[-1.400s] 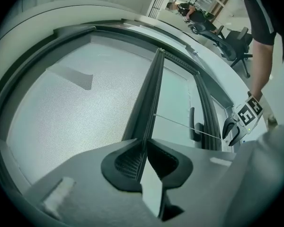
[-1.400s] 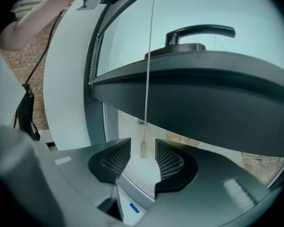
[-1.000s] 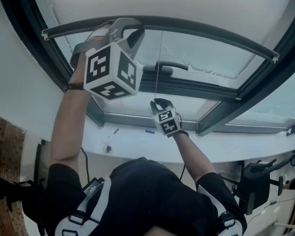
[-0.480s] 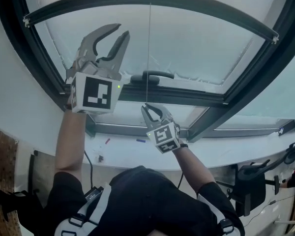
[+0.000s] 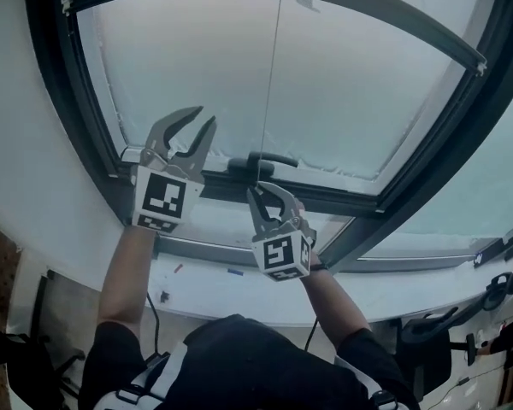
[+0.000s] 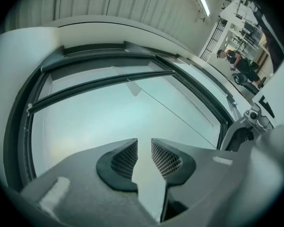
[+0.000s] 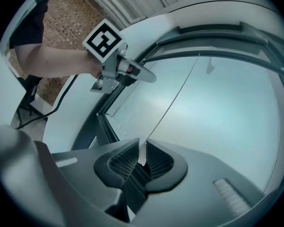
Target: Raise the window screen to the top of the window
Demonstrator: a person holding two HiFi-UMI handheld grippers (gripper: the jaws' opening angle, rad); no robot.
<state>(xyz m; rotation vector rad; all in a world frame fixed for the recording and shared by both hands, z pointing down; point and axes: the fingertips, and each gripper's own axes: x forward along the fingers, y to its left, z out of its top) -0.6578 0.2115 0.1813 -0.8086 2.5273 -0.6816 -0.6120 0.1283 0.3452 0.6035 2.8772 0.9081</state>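
**Window glass behind, cord pinched**

Pale glass fills the dark window frame [image 5: 47, 101]. The right gripper [image 5: 266, 193] is clamped on the thin pull cord [image 5: 272, 84]. The left gripper [image 5: 203, 116] has just been opening and holds nothing. The cord rises to the window screen's rail [image 6: 104, 82], just below the frame's top.

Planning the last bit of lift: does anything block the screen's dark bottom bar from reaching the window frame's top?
Nothing visible does: the dark bottom bar sits just under the dark window frame, only a pale strip between them.
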